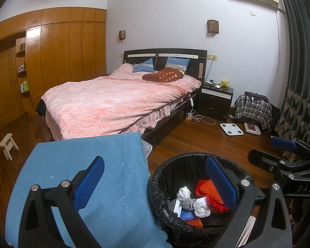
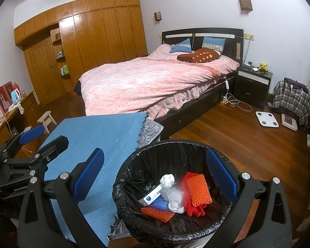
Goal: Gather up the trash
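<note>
A round bin with a black liner (image 1: 171, 161) (image 2: 165, 144) stands on the floor beside a table under a blue cloth (image 1: 82, 157) (image 2: 97, 132). Inside lie crumpled white paper (image 1: 184, 193) (image 2: 167, 180), orange mesh pieces (image 1: 206, 188) (image 2: 197, 189), a red glove (image 2: 191, 207), a blue wad (image 2: 160, 203) and a white-and-blue packet (image 2: 152, 196). My left gripper (image 1: 155, 184) hangs open over the bin's left rim, with nothing between its blue pads. Directly above the bin, my right gripper (image 2: 155, 174) is open and holds nothing. Each gripper shows at the edge of the other's view.
A bed with a pink cover (image 1: 113, 105) fills the middle of the room. Behind the bin are wooden floor, a white scale (image 1: 231, 129), a dark nightstand (image 1: 216, 101) and a plaid-covered pile (image 1: 253, 107). A small wooden stool (image 2: 46, 121) and wardrobes are on the left.
</note>
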Motion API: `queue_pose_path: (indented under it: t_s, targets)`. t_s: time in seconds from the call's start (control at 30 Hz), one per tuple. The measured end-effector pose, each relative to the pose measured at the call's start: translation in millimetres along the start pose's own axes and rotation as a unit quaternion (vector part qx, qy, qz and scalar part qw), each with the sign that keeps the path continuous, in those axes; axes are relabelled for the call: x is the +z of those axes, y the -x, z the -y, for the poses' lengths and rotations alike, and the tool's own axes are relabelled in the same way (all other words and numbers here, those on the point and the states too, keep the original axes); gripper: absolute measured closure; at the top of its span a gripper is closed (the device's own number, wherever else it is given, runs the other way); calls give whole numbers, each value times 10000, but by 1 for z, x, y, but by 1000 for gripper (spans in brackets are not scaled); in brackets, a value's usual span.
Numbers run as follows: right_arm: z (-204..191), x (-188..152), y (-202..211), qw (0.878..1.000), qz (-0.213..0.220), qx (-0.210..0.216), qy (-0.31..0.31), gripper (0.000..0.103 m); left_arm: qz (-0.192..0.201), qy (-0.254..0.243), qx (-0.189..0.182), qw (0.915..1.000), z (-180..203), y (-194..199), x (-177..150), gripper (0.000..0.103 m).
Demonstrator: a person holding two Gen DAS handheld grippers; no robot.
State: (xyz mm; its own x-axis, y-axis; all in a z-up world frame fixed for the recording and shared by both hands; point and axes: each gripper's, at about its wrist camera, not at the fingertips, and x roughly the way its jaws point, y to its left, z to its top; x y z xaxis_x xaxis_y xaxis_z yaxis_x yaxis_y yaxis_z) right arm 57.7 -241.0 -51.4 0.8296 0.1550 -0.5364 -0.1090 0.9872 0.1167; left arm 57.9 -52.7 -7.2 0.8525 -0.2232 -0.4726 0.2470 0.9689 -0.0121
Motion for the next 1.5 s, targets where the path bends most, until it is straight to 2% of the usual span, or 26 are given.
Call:
queue_pose_path:
  t_s: [1.5]
  targets:
    - [-5,0,-3,10000,-48,5,-10,7,-25,19,-9,10000,-4,0,-1,6]
